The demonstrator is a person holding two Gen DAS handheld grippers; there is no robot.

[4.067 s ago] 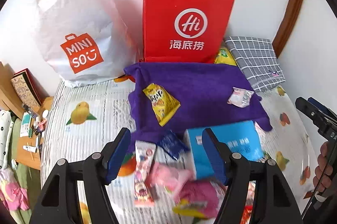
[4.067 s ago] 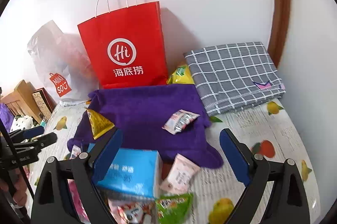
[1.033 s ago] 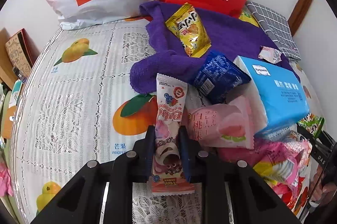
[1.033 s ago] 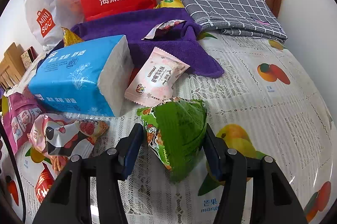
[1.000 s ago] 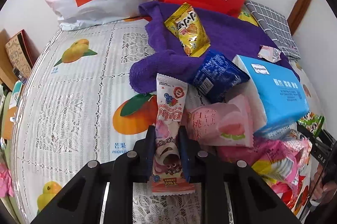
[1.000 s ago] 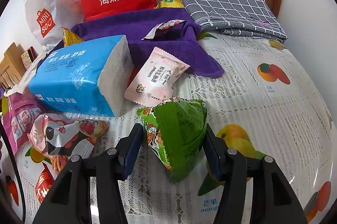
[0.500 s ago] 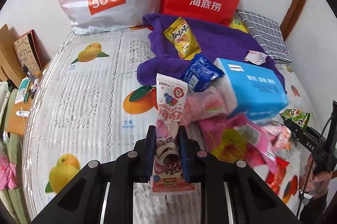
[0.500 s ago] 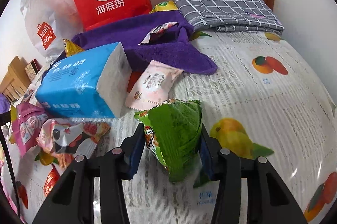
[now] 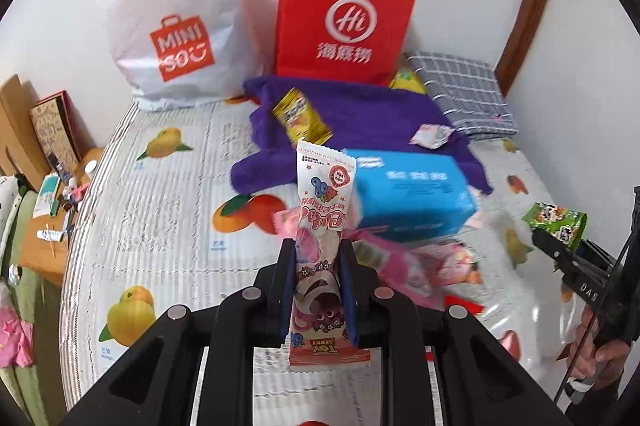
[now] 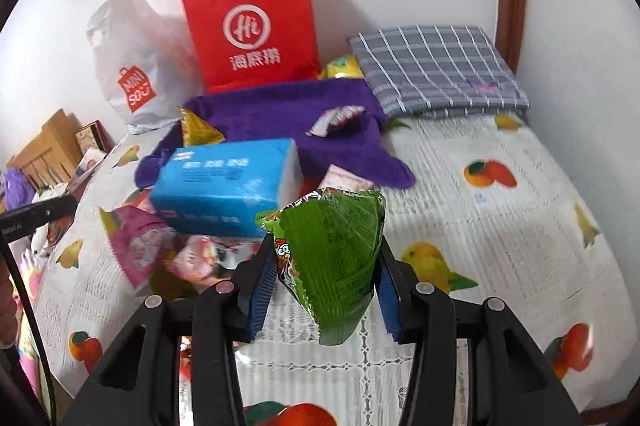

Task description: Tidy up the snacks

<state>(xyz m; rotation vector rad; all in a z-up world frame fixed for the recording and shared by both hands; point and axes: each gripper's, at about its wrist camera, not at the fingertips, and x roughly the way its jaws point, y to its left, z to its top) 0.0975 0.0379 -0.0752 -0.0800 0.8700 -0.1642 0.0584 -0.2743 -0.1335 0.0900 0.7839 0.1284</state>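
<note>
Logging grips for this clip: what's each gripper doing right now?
Left gripper: shut on the pink snack stick.
Right gripper: shut on the green snack packet.

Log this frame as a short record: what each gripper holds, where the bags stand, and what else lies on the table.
left gripper: shut on pink snack stick, lifted off the table
right gripper: shut on green snack packet, also lifted
bags: red paper bag and white plastic bag upright against the wall
purple towel: holds yellow packet and a small wrapper
blue tissue pack: beside the loose snacks
surface: fruit-print tablecloth
</note>
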